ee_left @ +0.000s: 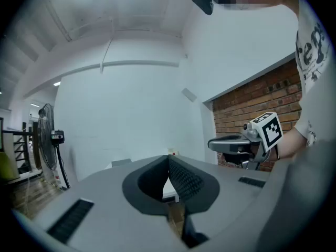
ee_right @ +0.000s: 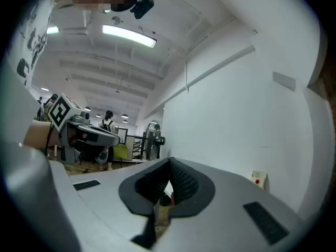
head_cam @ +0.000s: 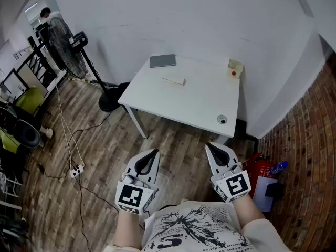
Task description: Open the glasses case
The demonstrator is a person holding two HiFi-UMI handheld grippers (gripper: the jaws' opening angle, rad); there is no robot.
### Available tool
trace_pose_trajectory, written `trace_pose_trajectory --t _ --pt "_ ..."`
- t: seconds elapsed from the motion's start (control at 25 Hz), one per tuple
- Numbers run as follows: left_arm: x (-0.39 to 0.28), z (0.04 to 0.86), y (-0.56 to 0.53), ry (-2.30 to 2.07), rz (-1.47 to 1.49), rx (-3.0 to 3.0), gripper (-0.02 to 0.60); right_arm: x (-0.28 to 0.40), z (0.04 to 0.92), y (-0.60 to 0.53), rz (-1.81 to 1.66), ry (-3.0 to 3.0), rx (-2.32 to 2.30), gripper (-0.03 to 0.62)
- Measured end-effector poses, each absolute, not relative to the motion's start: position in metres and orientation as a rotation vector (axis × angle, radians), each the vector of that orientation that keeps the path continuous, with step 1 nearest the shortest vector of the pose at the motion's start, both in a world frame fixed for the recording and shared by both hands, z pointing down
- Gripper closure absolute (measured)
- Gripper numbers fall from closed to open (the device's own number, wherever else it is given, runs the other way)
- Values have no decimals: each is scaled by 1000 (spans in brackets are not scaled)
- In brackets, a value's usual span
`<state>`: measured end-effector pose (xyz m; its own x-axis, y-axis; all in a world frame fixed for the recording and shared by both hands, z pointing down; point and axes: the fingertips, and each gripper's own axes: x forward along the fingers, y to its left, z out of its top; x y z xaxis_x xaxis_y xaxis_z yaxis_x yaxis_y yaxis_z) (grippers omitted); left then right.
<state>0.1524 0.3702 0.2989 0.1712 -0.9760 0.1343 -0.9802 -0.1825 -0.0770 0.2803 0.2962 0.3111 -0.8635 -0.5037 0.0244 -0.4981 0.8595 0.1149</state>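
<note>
1 grey case (head_cam: 163,61), long axis ~L-R

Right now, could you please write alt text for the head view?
The grey left gripper and right gripper, both shut and empty, hover over wood-plank floor short of a white table bearing a flat grey slab and a white oblong item.

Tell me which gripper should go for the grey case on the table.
Left, marginally. The grey case lies at the white table's far left corner, on the left gripper's side; the right gripper would cross over. Both are shut, empty and short of the table.
</note>
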Motion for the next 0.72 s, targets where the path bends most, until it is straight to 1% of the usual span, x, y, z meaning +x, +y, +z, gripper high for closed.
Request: trace_pose_trajectory --t 0.64,0.68,0.72 --pt "153 308 339 -1964 217 2367 568 283 321 266 -97 -2989 853 584" --pt "154 310 336 -1959 218 2365 568 282 322 262 -109 -2986 860 542" --pt "154 312 334 -1952 221 2363 568 280 323 258 -118 -2982 861 279"
